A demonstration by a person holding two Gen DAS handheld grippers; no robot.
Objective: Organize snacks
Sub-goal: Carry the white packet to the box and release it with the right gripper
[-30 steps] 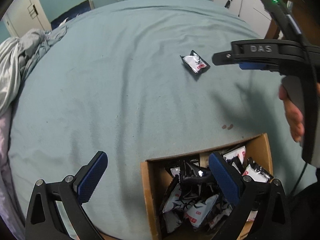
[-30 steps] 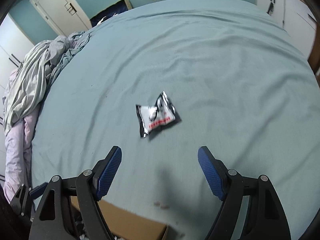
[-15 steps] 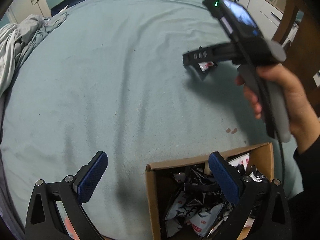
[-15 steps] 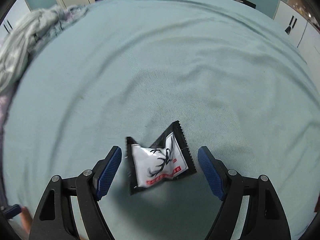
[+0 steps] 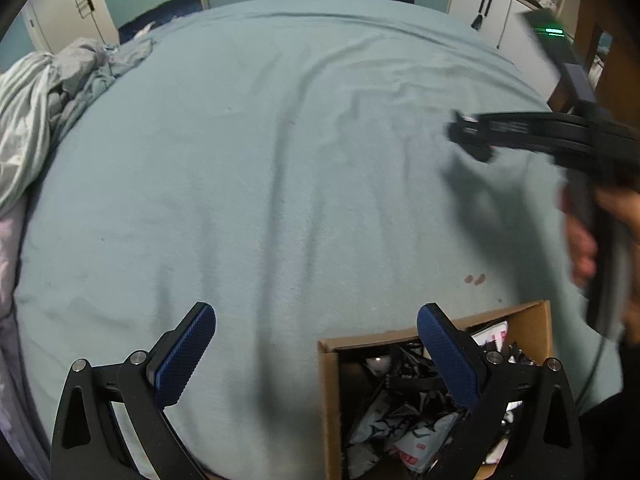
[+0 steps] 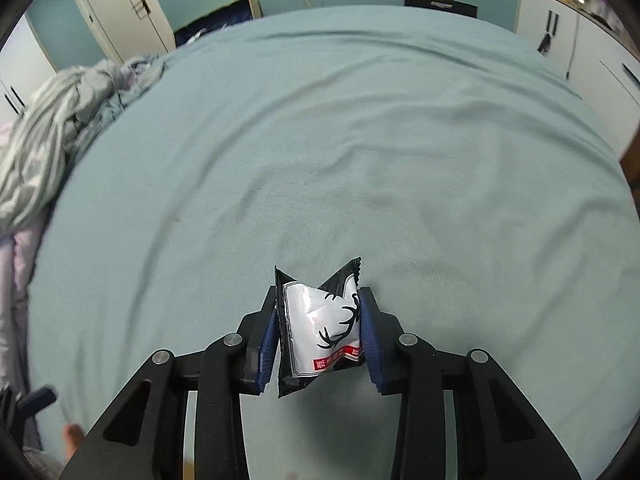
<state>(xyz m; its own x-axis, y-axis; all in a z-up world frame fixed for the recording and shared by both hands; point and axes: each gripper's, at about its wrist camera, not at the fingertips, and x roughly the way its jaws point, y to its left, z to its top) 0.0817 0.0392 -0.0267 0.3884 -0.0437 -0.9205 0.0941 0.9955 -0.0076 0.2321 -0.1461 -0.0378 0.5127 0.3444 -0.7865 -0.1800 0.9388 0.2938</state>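
A black-and-white snack packet (image 6: 320,320) with a deer-antler print and a red strip sits between the blue pads of my right gripper (image 6: 320,330). Its jaws are closing, both pads press on the packet, and it buckles in the middle just over the teal bedsheet (image 6: 320,140). In the left wrist view the right gripper (image 5: 472,140) is blurred at the right and hides the packet. My left gripper (image 5: 316,316) stands open with nothing between its fingers, its right finger over an open cardboard box (image 5: 400,340) that holds several similar packets (image 5: 404,432).
Rumpled grey bedding (image 6: 60,120) lies at the bed's left edge. White cabinets (image 6: 580,48) stand at the back right and a door (image 6: 116,8) at the back left. A person's hand (image 5: 584,248) grips the right tool. Two small red spots (image 5: 474,279) mark the sheet beside the box.
My right gripper moved up to the lone packet and its jaws came in from wide apart onto it, crumpling it. The left gripper has stayed over the box.
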